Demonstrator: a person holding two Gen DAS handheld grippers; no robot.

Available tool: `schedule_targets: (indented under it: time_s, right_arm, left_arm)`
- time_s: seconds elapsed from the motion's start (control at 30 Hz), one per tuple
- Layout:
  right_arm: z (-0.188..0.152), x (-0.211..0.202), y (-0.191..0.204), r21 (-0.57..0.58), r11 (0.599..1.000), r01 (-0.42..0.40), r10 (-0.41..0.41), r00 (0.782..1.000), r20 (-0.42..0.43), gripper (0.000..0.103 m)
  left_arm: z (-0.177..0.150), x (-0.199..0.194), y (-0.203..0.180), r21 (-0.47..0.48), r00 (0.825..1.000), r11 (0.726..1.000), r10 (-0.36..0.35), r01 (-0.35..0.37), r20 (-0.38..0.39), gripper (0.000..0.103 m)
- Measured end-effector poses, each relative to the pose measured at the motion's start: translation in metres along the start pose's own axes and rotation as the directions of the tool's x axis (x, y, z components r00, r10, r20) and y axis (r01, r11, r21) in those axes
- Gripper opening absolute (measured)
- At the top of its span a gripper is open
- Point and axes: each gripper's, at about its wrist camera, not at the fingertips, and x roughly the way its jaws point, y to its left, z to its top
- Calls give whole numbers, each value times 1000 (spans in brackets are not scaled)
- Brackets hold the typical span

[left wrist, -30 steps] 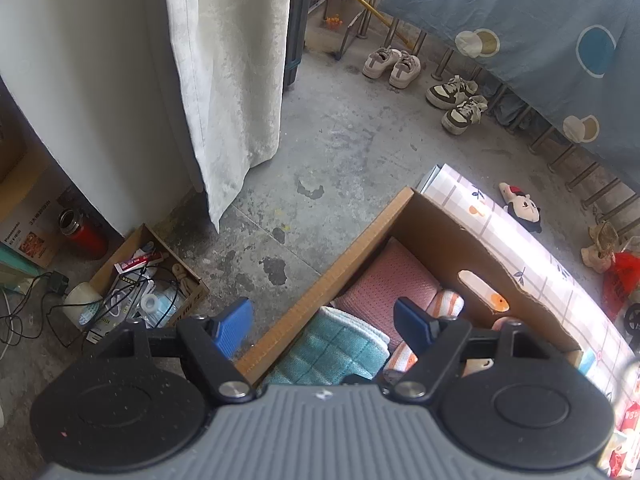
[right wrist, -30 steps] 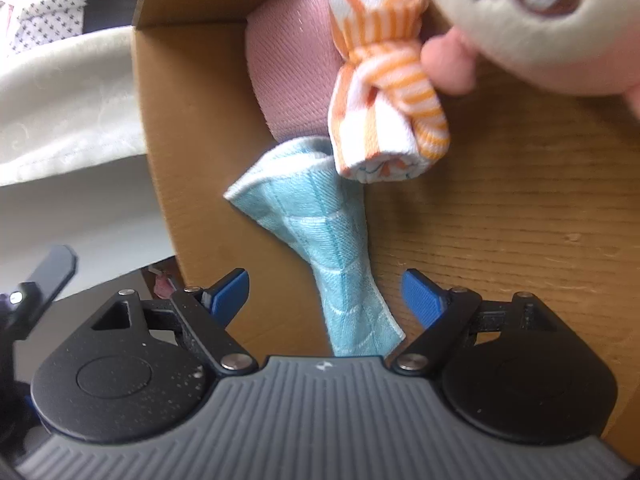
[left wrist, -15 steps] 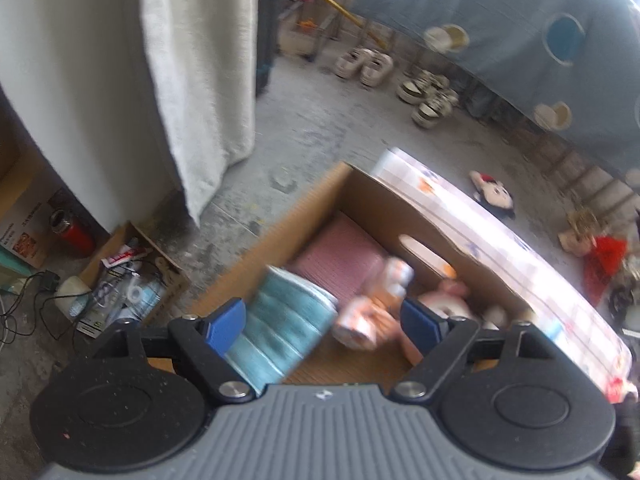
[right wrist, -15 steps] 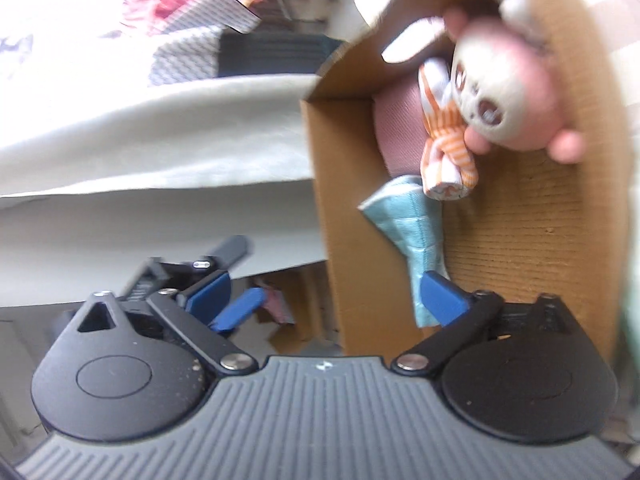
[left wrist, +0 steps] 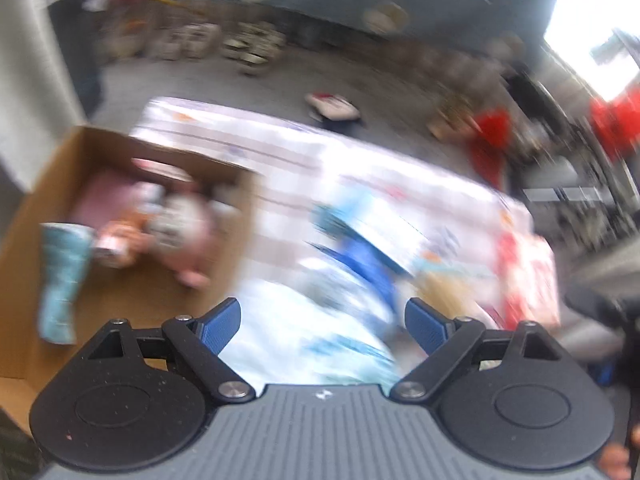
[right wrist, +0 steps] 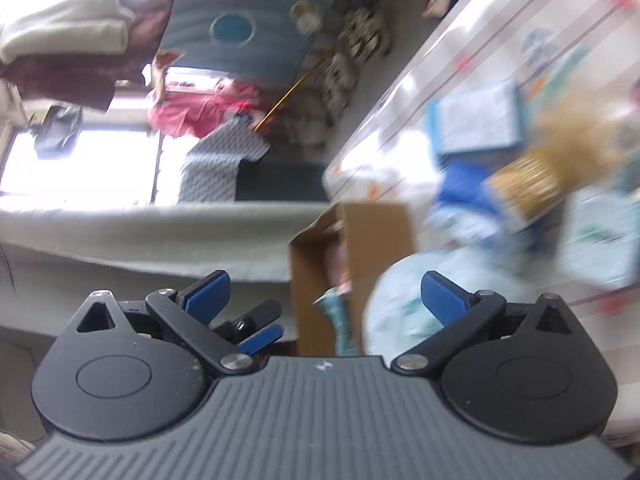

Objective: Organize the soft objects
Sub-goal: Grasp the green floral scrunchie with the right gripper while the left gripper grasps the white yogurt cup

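The cardboard box (left wrist: 24, 216) sits at the left of the blurred left wrist view, holding a teal cloth (left wrist: 60, 276), a pink folded cloth (left wrist: 100, 200), a striped bundle and a pink plush toy (left wrist: 188, 232). My left gripper (left wrist: 322, 324) hangs over a pale blue and white soft heap (left wrist: 304, 332) on the checked table cover; its jaws are opening with nothing between them. My right gripper (right wrist: 326, 294) is open and empty, with the box (right wrist: 376, 232) and teal cloth (right wrist: 340, 316) ahead. The left gripper's fingers (right wrist: 260, 336) show at its lower left.
A checked table cover (left wrist: 360, 160) carries blurred blue, white and red items. A blue-edged pad (right wrist: 476, 120), a tan object (right wrist: 524, 184) and a pale packet (right wrist: 600, 236) lie to the right. Shoes (left wrist: 248, 44) and a plush toy (left wrist: 332, 106) lie on the concrete floor.
Both grippers have drawn back from the box and swung right over the table cover. The right gripper has risen and opened wider, leaving the teal cloth in the box. Views are now motion-blurred.
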Motion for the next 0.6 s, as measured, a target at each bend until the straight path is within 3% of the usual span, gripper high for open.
schedule_targets:
  time_s: [0.13,0.23,0.3,0.43,0.6]
  right_arm:
    - [23,-56,-46,-16,987,162,-161,985,61,102]
    - [34,-70,-76,-120,941,316,-312,949,49,99]
    - [38,-64,-97,-231,901,368,-375,927,13,92]
    - [47,-44,-129,-402,840,364,-430,899,-86,77]
    - [49,-2,-131,-634,731,253,-449,878,-168,66]
  left_arm:
    - [-26,25,-76,139,999,990,-10,16,-46,90]
    - [-44,48,-114,232,996,973,34,-14,-83,90]
    - [-54,61,-133,304,991,951,89,-54,-101,87]
    - [-64,75,-144,394,977,912,175,-115,-120,82]
    - [-63,79,-136,386,966,909,222,-157,-131,74]
